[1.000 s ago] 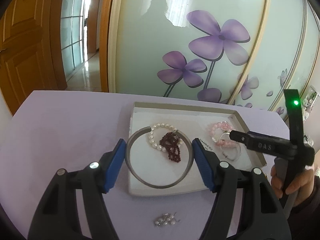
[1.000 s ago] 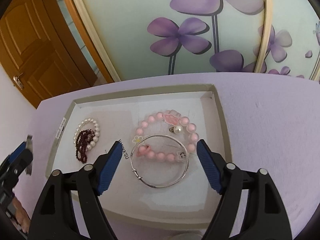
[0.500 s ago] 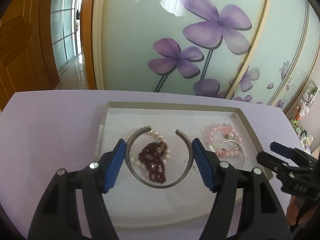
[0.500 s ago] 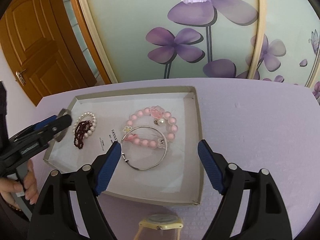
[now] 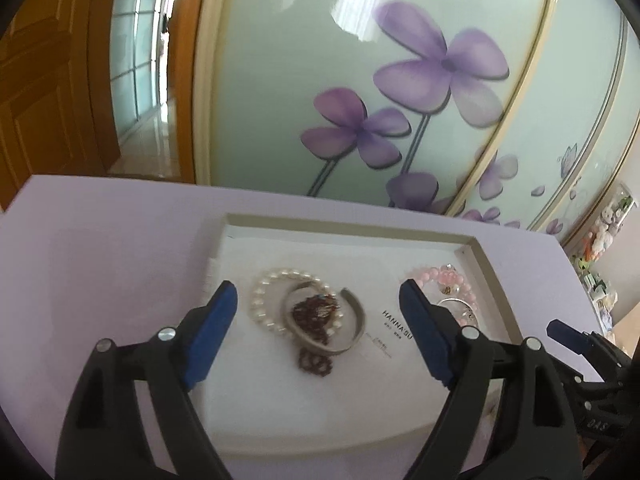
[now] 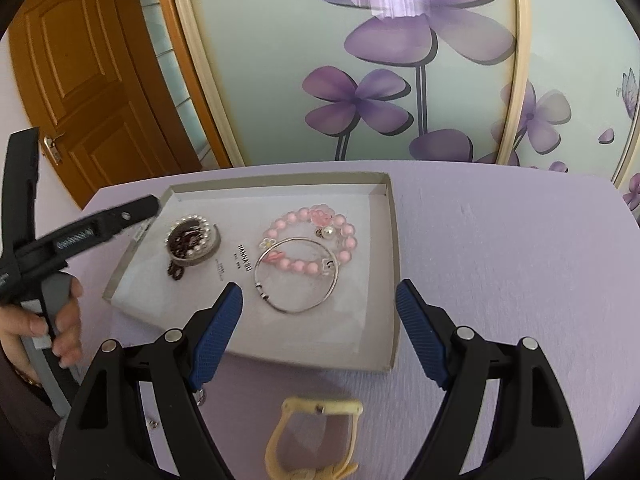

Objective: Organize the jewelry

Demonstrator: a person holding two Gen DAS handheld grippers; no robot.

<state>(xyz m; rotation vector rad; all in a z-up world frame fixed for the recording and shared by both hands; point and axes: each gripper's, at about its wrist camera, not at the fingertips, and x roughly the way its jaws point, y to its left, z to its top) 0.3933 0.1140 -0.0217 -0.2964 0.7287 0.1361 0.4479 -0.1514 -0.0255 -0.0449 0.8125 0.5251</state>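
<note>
Between the opening blue pads of the left gripper (image 5: 320,312), untouched, a grey open cuff bangle (image 5: 352,334) lies on a pearl bracelet (image 5: 264,300) inside the shallow white box (image 5: 348,228). Nearby, the right gripper (image 6: 318,308) is spread, empty, above the silver bangle (image 6: 298,276).

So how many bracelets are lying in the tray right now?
5. Left side, piled together: pearl bracelet, grey cuff, dark red bead strand. Right side, overlapping: pink bead bracelet, silver bangle. More may hide beneath.
</note>
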